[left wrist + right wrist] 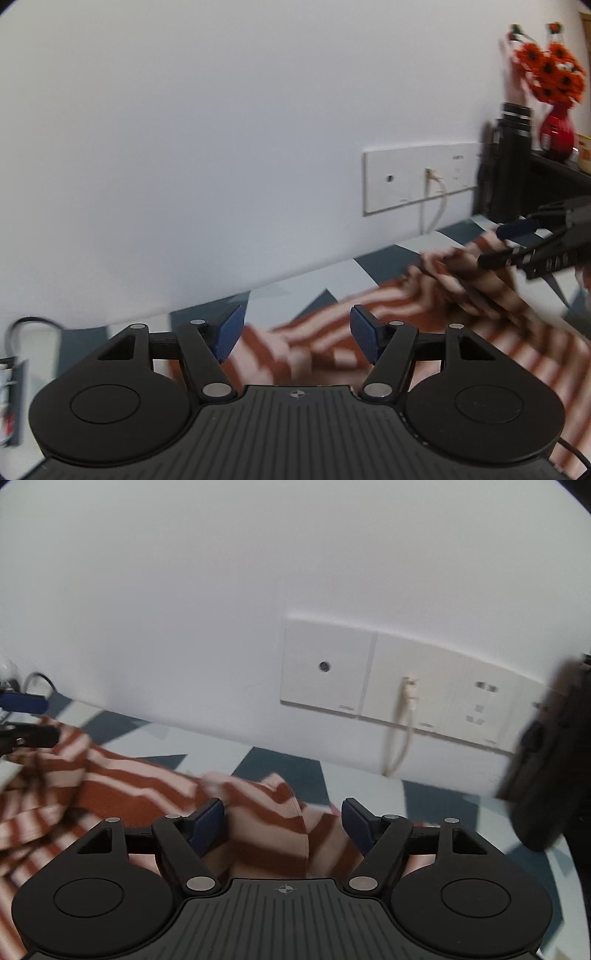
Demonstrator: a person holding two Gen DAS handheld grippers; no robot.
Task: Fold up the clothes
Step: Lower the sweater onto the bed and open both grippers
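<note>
Both jaws spread, left gripper point(295, 332) and right gripper point(282, 821) over the bunched rust-and-pink striped knit garment point(122, 786) at lower frame: pinch edge seams, not loose bulk.

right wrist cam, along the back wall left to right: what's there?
Left gripper → round-hole wall plate → plugged-in white cable → power socket → blurred black object.
</note>
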